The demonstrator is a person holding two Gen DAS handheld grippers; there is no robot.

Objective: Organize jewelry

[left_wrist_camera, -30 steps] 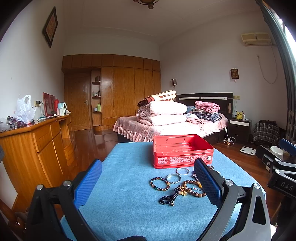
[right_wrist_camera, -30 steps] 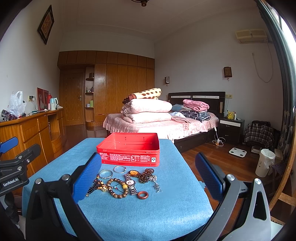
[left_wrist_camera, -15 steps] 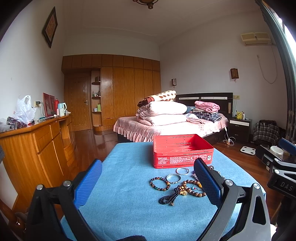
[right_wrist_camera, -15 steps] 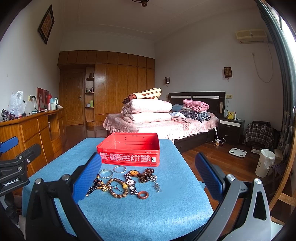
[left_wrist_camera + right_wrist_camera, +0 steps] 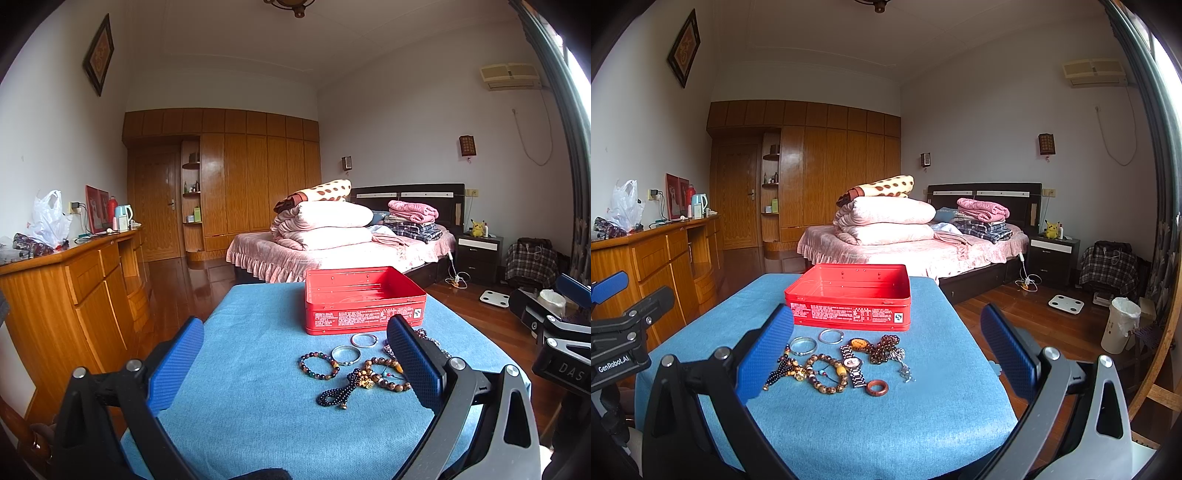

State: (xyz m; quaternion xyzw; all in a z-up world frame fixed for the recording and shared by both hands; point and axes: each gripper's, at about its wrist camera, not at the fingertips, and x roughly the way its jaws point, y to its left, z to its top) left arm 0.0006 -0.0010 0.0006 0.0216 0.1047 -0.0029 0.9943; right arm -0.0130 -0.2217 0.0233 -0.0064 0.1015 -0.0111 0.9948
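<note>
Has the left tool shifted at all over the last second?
No. In the left wrist view, the red tin and the bracelets on the blue cloth keep their places against the left tool, open and empty.

A home bedroom: bed (image 5: 912,247) piled with folded quilts (image 5: 886,218), wooden wardrobe (image 5: 827,173), nightstand (image 5: 1052,254).

Bed (image 5: 916,251) ahead, stacked quilts (image 5: 886,218) on it. Wardrobe (image 5: 827,177) beyond. Dresser (image 5: 74,295) to the left. Bin (image 5: 1121,325) on floor, right.

Left tongs (image 5: 295,363): jaws spread wide, empty, level.
Right tongs (image 5: 886,354): jaws spread wide, empty, level.
</note>
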